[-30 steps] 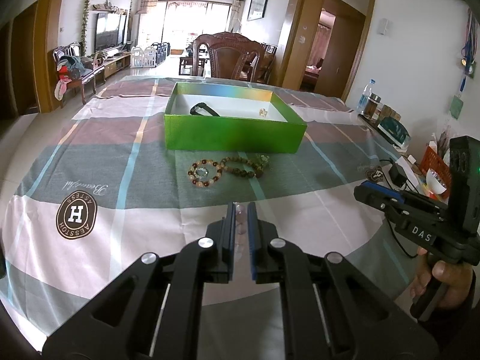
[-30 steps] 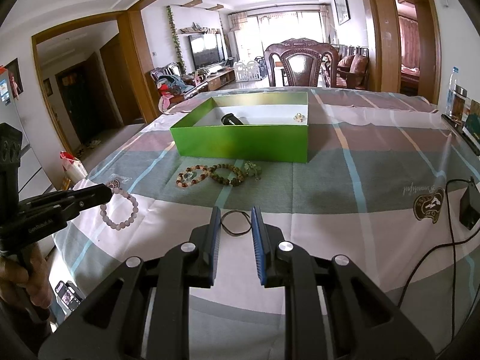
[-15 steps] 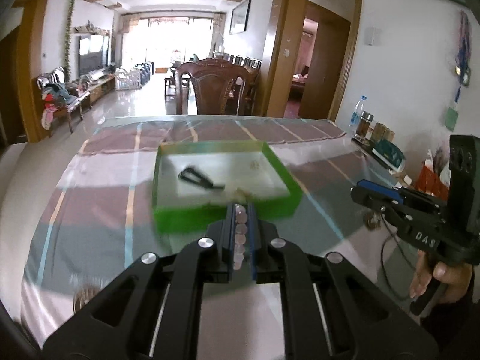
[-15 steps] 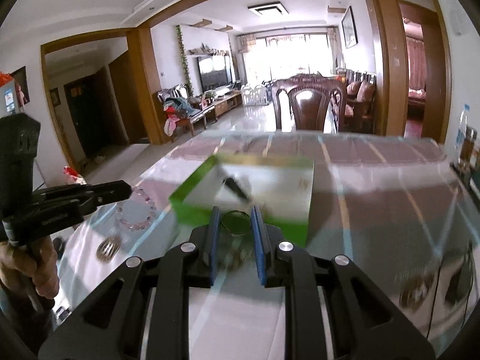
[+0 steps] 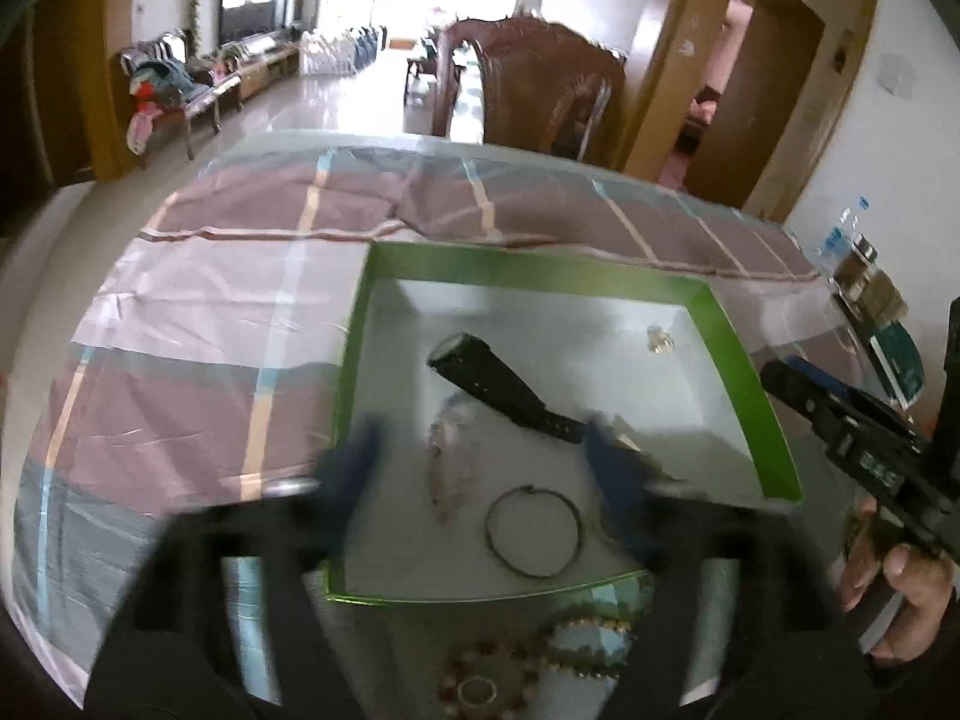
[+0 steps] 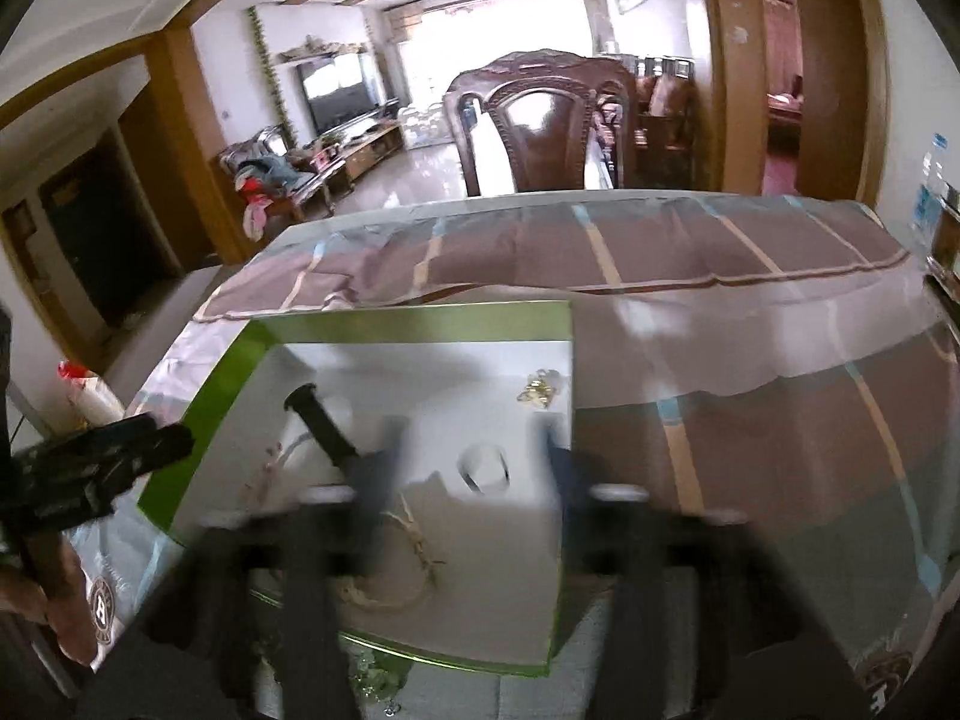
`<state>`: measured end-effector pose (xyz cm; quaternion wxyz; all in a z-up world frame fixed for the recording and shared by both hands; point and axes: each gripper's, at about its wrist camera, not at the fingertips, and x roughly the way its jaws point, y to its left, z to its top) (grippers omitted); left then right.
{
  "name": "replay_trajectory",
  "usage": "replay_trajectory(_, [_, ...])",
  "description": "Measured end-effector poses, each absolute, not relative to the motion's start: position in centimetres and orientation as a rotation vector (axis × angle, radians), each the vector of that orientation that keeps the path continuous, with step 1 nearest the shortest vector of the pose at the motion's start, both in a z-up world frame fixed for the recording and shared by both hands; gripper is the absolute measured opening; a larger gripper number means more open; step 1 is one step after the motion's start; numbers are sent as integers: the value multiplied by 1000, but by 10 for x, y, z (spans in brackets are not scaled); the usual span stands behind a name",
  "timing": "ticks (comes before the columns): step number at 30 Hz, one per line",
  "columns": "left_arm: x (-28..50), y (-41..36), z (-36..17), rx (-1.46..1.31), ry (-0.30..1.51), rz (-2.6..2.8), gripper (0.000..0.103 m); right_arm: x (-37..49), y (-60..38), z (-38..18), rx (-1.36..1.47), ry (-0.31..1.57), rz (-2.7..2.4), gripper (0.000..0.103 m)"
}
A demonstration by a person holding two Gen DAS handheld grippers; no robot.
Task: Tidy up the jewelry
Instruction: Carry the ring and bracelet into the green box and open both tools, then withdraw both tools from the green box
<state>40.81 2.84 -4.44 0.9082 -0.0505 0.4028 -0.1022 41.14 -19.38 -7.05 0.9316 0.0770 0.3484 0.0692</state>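
Observation:
A green box [image 5: 744, 360] with a white floor sits on the checked tablecloth. Both grippers hover over its near half. My left gripper [image 5: 480, 468] is open and blurred; a pale pink bead bracelet [image 5: 447, 462] lies in the box below it, beside a thin dark ring [image 5: 534, 531]. A black watch [image 5: 501, 387] and a small gold trinket [image 5: 659, 341] lie farther in. My right gripper [image 6: 474, 480] is open and blurred, above the dark ring [image 6: 485, 468]. The box [image 6: 204, 402], watch [image 6: 321, 420] and trinket [image 6: 540, 390] show in its view too.
Two bead bracelets [image 5: 540, 654] lie on the cloth just in front of the box. A carved wooden chair [image 6: 540, 126] stands at the table's far side. Bottles and clutter [image 5: 864, 276] sit at the right edge of the table.
Both grippers rose, moved forward over the box and opened. The pink bead bracelet left the left gripper and the dark ring left the right one; both now lie in the box.

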Motion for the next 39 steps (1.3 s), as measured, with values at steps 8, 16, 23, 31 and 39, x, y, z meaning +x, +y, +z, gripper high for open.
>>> replay_trajectory(8, [228, 56, 35, -120, 401, -246, 99, 233, -235, 8, 305, 304, 236, 100])
replay_trajectory(16, [102, 64, -10, -118, 380, -161, 99, 119, -212, -45, 179, 366, 181, 100])
replay_trajectory(23, [70, 45, -57, -42, 465, -119, 99, 102, -209, -101, 209, 511, 169, 99])
replay_trajectory(31, [63, 33, -55, -25, 480, -163, 99, 85, -206, -98, 189, 474, 158, 100])
replay_trajectory(39, [67, 28, -61, -19, 518, -174, 99, 82, -204, -96, 183, 469, 159, 99])
